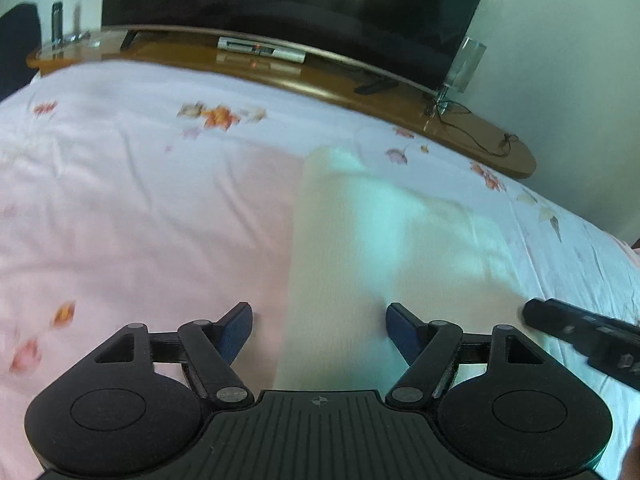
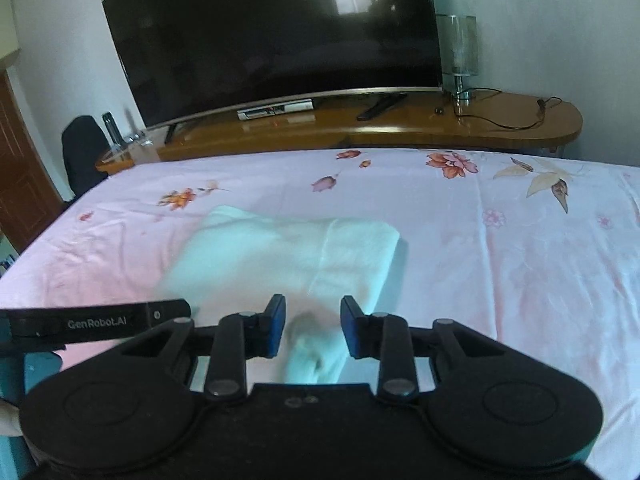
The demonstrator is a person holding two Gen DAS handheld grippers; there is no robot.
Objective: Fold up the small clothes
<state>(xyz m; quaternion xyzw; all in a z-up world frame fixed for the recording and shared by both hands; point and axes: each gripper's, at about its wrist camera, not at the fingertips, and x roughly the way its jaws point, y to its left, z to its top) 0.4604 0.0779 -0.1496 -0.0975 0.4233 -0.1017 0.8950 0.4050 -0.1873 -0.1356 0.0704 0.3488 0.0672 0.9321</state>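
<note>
The white garment (image 2: 288, 256) is lying part-folded on the floral bedsheet (image 2: 520, 272). I am holding my left gripper (image 1: 319, 332) wide open over its near edge, my right gripper (image 2: 313, 328) narrowly parted, clamping nothing. Next, I judge, pinching that edge.

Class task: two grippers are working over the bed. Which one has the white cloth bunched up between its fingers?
The right gripper. A bunched part of the white cloth rises between its narrowly spaced fingers. The left gripper stands wide open, the cloth's left edge lying flat between its fingers.
</note>
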